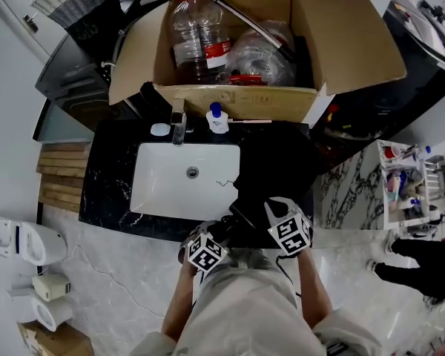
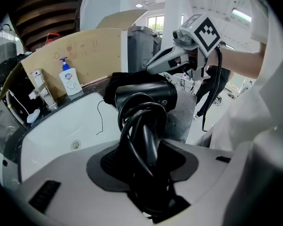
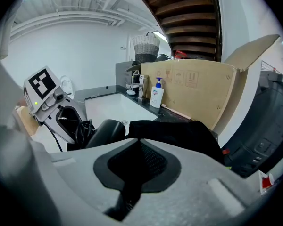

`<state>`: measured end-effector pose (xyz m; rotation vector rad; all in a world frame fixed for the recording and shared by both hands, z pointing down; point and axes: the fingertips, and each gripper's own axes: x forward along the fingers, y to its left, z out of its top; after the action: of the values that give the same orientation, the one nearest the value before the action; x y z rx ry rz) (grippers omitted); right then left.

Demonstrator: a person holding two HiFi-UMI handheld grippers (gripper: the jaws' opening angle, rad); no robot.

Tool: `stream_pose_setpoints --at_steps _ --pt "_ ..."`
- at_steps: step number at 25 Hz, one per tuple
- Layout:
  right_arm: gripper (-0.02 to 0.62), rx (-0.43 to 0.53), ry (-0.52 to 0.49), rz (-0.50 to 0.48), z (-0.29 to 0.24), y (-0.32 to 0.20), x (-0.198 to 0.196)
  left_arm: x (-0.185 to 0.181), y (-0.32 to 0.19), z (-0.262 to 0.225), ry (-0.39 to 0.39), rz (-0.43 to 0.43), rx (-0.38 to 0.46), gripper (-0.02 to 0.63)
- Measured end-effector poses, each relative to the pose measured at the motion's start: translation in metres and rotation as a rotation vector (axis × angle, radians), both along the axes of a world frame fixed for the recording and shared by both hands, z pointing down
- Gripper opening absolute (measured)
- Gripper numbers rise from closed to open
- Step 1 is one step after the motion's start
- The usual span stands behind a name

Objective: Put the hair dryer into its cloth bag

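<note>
At sink (image 1: 157, 193) front | left claw (image 2: 148, 171) clamps hair dryer (image 2: 148, 96) handle | right claw (image 3: 133, 174) pinches cloth bag (image 3: 179, 133)

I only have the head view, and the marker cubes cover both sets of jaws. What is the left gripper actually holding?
Observer: The left gripper is shut on the hair dryer at its handle, with the black cord looped round it.
Operator: And the right one?
Observer: The right gripper is shut on black fabric of the cloth bag.
Operator: Is the dryer inside?
Observer: Not fully. In the right gripper view its barrel shows bare beside the bag's edge. I cannot tell whether the nose has entered.
</note>
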<state>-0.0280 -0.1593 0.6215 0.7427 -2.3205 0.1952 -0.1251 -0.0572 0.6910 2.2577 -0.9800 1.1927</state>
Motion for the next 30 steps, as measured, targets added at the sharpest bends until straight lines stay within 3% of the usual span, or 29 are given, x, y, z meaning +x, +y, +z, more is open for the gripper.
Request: stream_pose_setpoints --at_steps 14,30 --pt "0.014 0.005 -0.009 -0.015 -0.014 0.023 -0.004 0.017 -0.021 0.000 -0.008 0.050 0.005 0.192" --pt "0.014 -0.002 -0.028 -0.011 -0.017 0.035 -0.008 0.046 -0.059 0.003 -0.019 0.040 0.028 0.193"
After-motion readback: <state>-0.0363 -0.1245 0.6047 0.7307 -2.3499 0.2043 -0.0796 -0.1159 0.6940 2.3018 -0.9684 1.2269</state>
